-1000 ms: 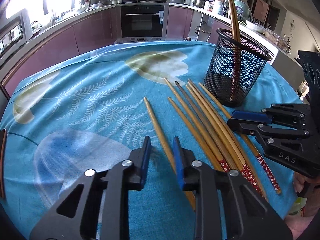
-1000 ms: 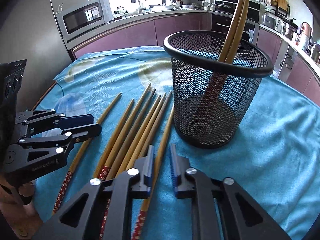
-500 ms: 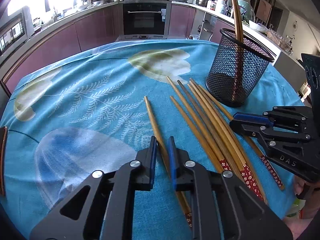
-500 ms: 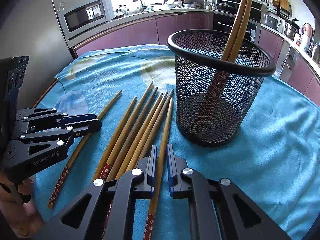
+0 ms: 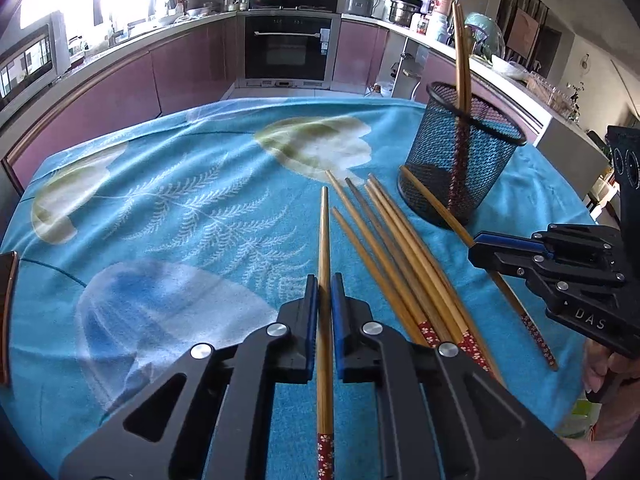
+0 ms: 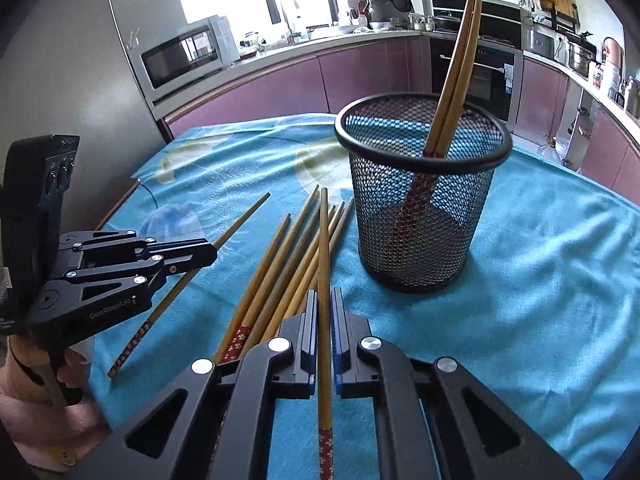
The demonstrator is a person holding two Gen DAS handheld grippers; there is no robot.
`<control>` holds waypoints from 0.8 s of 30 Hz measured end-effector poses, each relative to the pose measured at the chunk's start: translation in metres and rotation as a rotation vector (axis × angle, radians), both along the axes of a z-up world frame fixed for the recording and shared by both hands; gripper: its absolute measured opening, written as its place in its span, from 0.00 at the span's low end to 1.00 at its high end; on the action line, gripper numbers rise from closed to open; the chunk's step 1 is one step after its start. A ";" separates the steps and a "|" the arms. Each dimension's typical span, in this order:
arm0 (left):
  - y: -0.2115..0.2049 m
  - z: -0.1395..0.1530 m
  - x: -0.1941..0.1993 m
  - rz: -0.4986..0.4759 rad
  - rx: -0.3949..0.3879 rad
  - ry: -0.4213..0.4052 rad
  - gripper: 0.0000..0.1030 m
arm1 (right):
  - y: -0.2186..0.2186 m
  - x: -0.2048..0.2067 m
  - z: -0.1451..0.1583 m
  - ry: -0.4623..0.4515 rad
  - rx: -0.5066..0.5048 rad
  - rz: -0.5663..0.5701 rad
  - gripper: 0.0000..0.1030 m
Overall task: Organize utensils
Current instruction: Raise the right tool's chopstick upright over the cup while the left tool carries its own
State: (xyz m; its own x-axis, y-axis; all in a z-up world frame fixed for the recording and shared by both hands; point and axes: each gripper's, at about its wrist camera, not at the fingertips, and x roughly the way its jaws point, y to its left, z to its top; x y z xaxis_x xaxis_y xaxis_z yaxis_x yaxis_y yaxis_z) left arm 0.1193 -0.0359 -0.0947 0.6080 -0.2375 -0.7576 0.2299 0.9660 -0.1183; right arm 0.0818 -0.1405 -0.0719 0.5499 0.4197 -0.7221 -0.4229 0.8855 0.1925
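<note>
Chopsticks dominate the blue-clothed worktop (image 5: 168, 208). The left hand-held gripper (image 5: 325, 292) is clamped on one chopstick (image 5: 324, 240), its red patterned end pointing near. The right hand-held gripper (image 6: 325, 308) is likewise clamped on another chopstick (image 6: 324, 248). Between the two, a loose bundle of chopsticks (image 5: 384, 248) lies on the cloth, tips pointing far. The black mesh holder (image 6: 424, 196) stands upright at the far right, just beside the bundle, with two chopsticks (image 6: 456, 76) leaning inside it.
</note>
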 end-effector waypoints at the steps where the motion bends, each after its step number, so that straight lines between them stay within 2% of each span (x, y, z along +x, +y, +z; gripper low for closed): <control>1: 0.001 0.003 -0.001 -0.003 -0.006 -0.005 0.07 | -0.002 -0.002 0.003 -0.005 0.013 0.005 0.05; 9: 0.005 0.033 -0.014 -0.041 -0.078 -0.057 0.07 | -0.023 -0.017 0.026 -0.051 0.130 0.022 0.05; 24: 0.011 0.087 -0.039 -0.114 -0.217 -0.151 0.07 | -0.052 -0.034 0.064 -0.175 0.229 -0.017 0.05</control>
State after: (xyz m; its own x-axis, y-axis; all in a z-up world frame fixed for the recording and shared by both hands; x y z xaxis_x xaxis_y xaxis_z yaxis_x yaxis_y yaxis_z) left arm 0.0805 -0.0247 -0.0075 0.6699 -0.4575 -0.5847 0.3659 0.8887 -0.2762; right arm 0.0480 -0.1927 -0.0080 0.6665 0.5501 -0.5032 -0.4526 0.8349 0.3132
